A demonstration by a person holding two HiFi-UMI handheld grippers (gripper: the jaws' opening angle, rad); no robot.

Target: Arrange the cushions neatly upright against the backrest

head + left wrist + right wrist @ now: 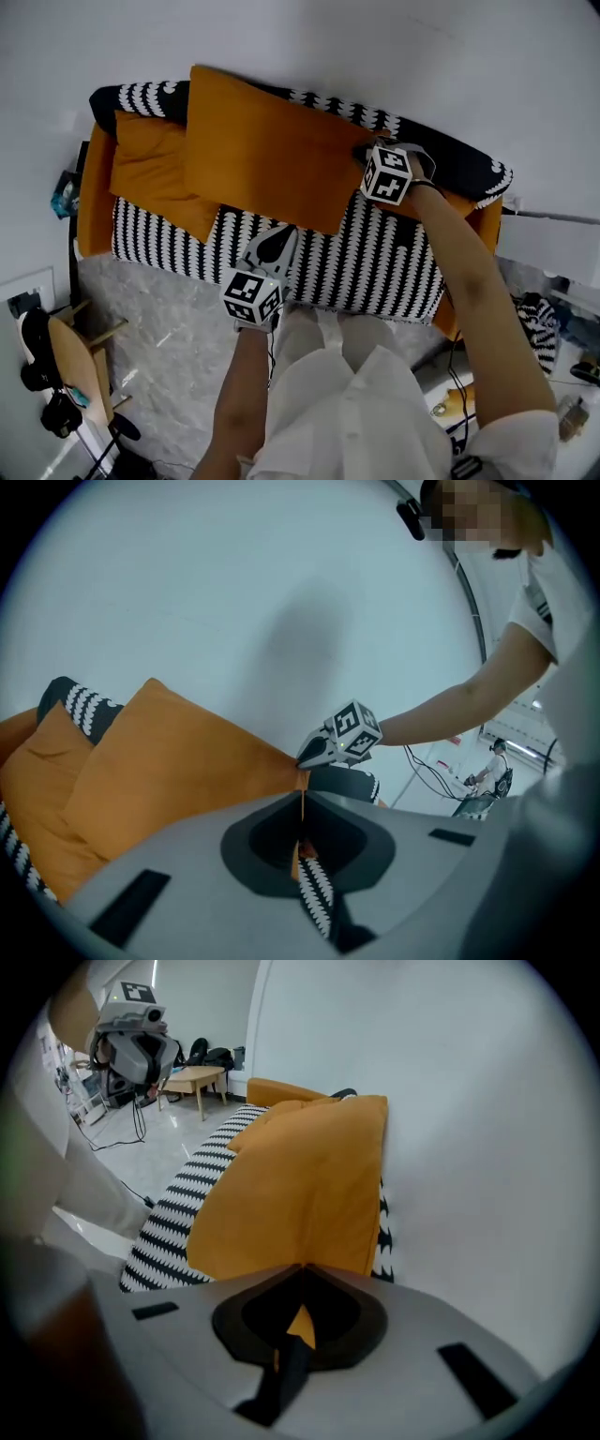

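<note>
The cushion point(262, 150) is soft, light and limp. It will likely fold if held mid-panel, so grip it at seams or corners. The right gripper point(366, 150) is clamped on its upper corner, at the backrest point(450, 161). The left gripper point(281, 236) is closed with orange fabric in the slit, apparently on the lower edge. The cushion leans on the backrest, long axis along it, face turned away from it.
</note>
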